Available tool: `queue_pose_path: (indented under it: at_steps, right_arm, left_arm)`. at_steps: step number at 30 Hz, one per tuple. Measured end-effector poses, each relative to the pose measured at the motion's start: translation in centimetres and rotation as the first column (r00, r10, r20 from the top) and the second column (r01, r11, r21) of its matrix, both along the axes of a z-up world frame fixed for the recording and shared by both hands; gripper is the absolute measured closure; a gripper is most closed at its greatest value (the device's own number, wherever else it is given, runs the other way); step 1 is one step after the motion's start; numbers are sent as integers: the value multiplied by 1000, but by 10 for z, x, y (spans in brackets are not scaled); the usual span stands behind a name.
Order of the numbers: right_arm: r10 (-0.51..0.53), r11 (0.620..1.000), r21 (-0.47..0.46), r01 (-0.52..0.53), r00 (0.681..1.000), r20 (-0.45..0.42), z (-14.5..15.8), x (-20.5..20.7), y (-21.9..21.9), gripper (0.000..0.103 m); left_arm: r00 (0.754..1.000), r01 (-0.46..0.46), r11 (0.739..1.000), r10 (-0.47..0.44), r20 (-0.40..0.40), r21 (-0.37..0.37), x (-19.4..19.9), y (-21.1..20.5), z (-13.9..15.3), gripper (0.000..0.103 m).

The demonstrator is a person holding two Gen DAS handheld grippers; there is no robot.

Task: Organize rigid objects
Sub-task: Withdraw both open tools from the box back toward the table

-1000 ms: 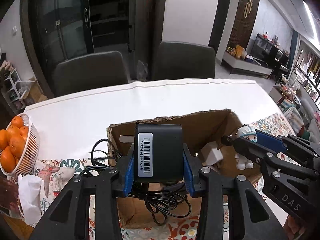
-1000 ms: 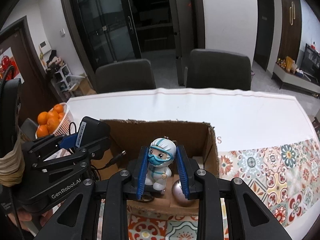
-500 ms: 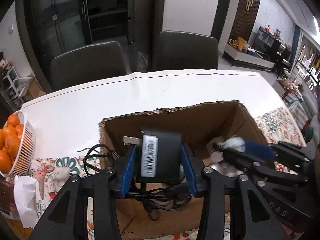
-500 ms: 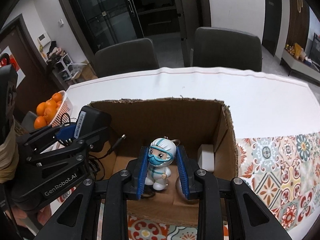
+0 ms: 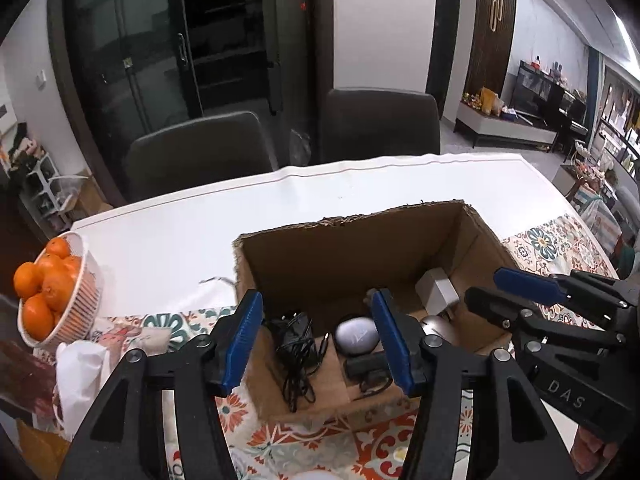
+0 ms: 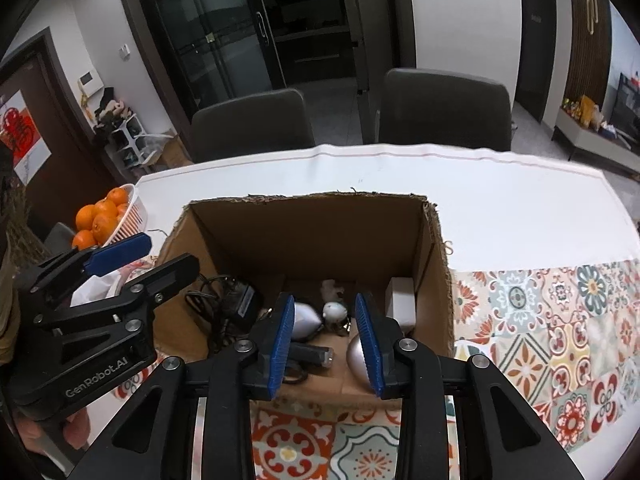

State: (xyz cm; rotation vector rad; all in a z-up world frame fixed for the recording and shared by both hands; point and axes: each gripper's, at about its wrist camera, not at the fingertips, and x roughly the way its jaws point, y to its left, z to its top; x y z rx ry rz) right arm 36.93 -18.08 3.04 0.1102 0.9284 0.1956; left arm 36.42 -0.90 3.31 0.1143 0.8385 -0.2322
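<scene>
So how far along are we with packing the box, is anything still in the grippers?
Both loads look dropped off: the black power adapter with its cable and the small figurine lie inside the cardboard box, beside a white charger block and other small gadgets. The left gripper and right gripper hang over the box, jaws opening, nothing between the pads. No loose item shows on the table outside it.

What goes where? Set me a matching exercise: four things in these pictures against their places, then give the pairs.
1 black charger
2 white adapter
3 oranges
4 chairs

A in the white basket
B beyond the table's far edge
C left side of the cardboard box
D by the cardboard box's right wall

Pairs: 1-C, 2-D, 3-A, 4-B
</scene>
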Motion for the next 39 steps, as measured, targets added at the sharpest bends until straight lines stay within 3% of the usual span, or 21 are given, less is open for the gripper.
queue_pose_path:
  at_steps: [15, 20, 31, 39]
  right_arm:
    - [17, 1000, -25, -15, 994, 107, 35, -70, 18, 63]
    - [23, 999, -39, -18, 991, 135, 42, -91, 24, 55]
    - [9, 997, -83, 6, 985, 174, 39, -139, 38, 40]
    - [-87, 992, -69, 101, 980, 181, 24, -171, 40, 29]
  left_arm:
    - [995, -27, 1000, 28, 97, -8, -77, 27, 25, 45]
    - [991, -37, 999, 36, 132, 8, -103, 33, 29, 40]
    - [985, -41, 999, 37, 167, 21, -146, 48, 18, 32]
    - [981, -36, 997, 23, 194, 64, -167, 55, 3, 22]
